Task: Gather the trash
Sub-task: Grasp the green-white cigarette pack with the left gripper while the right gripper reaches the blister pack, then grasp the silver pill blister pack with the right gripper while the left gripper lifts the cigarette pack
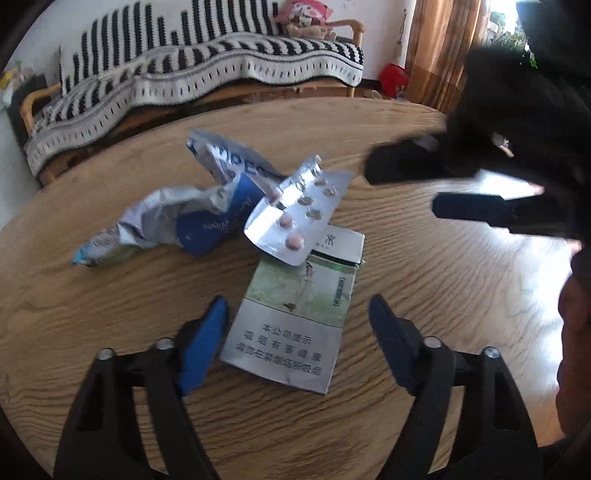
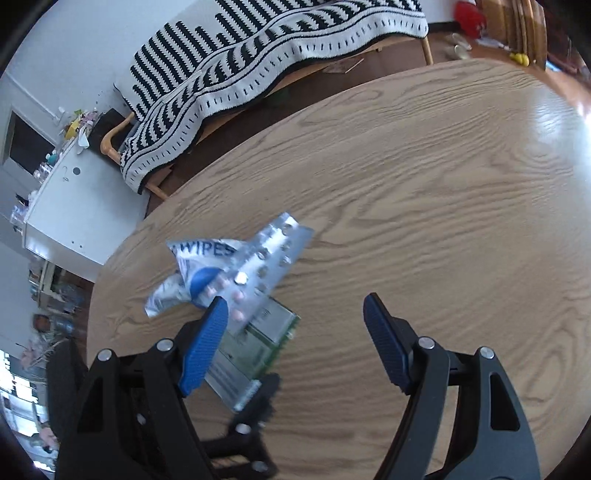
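Three pieces of trash lie together on the round wooden table (image 1: 110, 332). A crumpled blue-and-white wipes packet (image 1: 177, 221) (image 2: 192, 269) is at the left. A silver blister pack (image 1: 299, 214) (image 2: 262, 266) holding a few pink pills leans over it. A flattened cigarette pack (image 1: 295, 321) (image 2: 255, 347) lies nearest. My left gripper (image 1: 298, 302) is open, low over the table, and the cigarette pack lies between its blue pads. The left pad is at the pack's corner and the right pad stands clear of it. My right gripper (image 2: 295, 299) (image 1: 402, 188) is open and empty, to the right of the pile.
A sofa under a black-and-white striped blanket (image 1: 207, 62) (image 2: 258, 59) stands beyond the far table edge, with a plush toy (image 1: 306, 16) on it. Brown curtains (image 1: 443, 48) hang at the back right. In the right wrist view a white cabinet (image 2: 70, 206) stands left of the table.
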Motion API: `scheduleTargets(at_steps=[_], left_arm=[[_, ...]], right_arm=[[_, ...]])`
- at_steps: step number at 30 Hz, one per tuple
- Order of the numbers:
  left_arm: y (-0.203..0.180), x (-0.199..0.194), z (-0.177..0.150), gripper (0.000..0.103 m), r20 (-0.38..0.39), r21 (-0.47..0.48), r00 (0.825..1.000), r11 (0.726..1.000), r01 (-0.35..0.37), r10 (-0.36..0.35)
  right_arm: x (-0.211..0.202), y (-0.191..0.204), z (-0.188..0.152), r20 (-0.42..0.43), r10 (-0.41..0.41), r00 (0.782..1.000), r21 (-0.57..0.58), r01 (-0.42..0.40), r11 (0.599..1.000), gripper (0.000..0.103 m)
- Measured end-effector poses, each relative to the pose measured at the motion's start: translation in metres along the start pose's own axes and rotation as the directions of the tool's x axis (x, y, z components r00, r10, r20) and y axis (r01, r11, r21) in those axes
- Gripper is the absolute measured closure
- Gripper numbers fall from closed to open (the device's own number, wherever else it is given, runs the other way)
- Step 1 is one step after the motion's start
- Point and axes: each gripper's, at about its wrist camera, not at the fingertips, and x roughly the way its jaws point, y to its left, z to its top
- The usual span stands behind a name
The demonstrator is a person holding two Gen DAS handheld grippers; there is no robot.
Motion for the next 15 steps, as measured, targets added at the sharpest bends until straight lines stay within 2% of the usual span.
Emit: scheduleTargets(at_steps=[5, 12, 15], left_arm=[[0.002, -0.007, -0.005, 0.045, 0.006, -0.006, 1.000, 1.000, 0.013, -0.013], [0.003, -0.026, -0.016, 0.046, 0.013, 0.023, 1.000, 0.999, 0.023, -0.023], [0.003, -0.034, -0.023, 0.046, 0.019, 0.042, 1.000, 0.999, 0.007, -0.008]], right_arm=[[0.020, -0.003, 0.013, -0.036, 0.090, 0.995, 0.097, -0.086, 0.992, 0.030], [0.041, -0.005, 0.019, -0.065, 0.176, 0.982, 0.203, -0.160, 0.966, 0.030], [0.048, 0.002, 0.019, -0.073, 0.176, 0.982, 0.189, -0.160, 0.969, 0.032]])
